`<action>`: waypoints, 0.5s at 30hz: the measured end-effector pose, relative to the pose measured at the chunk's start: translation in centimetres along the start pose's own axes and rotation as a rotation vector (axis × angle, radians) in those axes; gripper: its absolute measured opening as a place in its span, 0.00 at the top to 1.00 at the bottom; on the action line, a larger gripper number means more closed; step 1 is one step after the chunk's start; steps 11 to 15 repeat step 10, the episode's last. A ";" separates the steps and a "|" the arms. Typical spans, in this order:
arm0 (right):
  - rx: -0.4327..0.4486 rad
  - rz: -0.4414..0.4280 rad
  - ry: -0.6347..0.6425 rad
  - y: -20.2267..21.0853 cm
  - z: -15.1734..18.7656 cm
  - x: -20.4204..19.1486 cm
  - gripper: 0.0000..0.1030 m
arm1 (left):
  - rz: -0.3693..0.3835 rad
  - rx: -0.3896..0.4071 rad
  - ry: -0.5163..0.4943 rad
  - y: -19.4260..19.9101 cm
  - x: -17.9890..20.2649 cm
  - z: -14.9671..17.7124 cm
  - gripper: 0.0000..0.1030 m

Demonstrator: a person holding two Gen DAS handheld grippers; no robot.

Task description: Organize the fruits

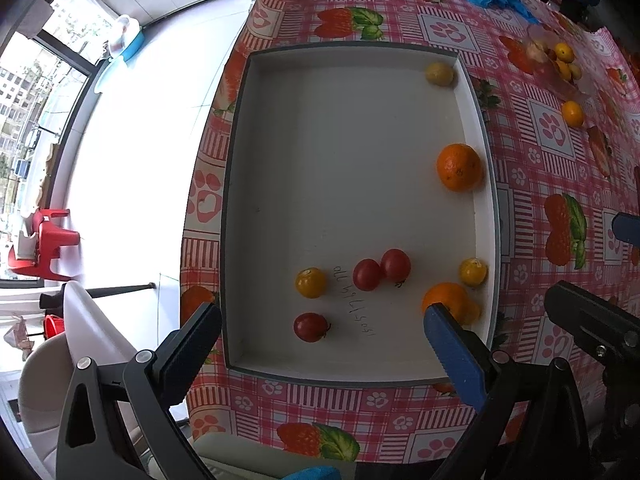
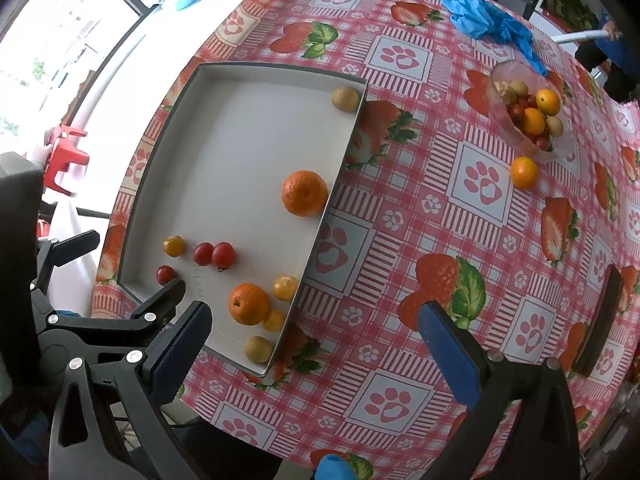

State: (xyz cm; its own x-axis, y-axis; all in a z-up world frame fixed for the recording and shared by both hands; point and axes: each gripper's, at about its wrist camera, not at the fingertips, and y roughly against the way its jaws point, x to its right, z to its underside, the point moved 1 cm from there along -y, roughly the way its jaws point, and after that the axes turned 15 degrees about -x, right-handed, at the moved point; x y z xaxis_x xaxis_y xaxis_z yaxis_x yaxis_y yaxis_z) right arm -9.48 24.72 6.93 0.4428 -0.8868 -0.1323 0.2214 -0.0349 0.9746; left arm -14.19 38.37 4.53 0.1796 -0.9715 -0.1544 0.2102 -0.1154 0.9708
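Note:
A white tray (image 1: 344,364) lies on the strawberry tablecloth and shows in the right wrist view (image 2: 224,132) too. It holds two oranges (image 1: 459,167) (image 2: 249,304), three red cherry tomatoes (image 1: 310,327), small yellow fruits (image 1: 310,282) and brownish fruits (image 2: 345,99). A clear bowl (image 2: 560,148) at the far right holds more mixed fruit, with a loose orange (image 2: 524,173) beside it. My left gripper (image 1: 320,340) is open and empty over the tray's near edge. My right gripper (image 2: 316,340) is open and empty above the tablecloth, right of the tray.
A crumpled blue glove (image 2: 486,20) lies at the table's far side. A dark board (image 2: 604,320) sits near the right edge. The table edge runs left of the tray, with the floor and a red stool (image 1: 40,244) beyond.

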 end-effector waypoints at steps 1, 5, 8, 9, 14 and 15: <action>0.002 0.002 0.005 0.1 0.0 -0.1 0.00 | -0.002 -0.001 0.000 0.0 0.0 0.0 0.01; 0.003 -0.005 0.004 0.1 0.1 0.3 0.00 | -0.003 -0.007 0.005 0.0 0.3 -0.2 0.02; -0.005 -0.022 -0.018 -0.2 0.2 1.3 0.00 | -0.014 -0.011 0.002 0.0 0.8 -0.4 0.01; -0.007 -0.026 -0.025 -0.3 0.3 1.7 0.00 | -0.020 -0.010 0.002 0.0 1.0 -0.4 0.01; -0.009 -0.031 -0.035 -0.4 0.3 2.1 0.00 | -0.029 -0.005 -0.006 0.1 1.3 -0.4 0.01; -0.009 -0.031 -0.035 -0.4 0.3 2.1 0.00 | -0.029 -0.005 -0.006 0.1 1.3 -0.4 0.01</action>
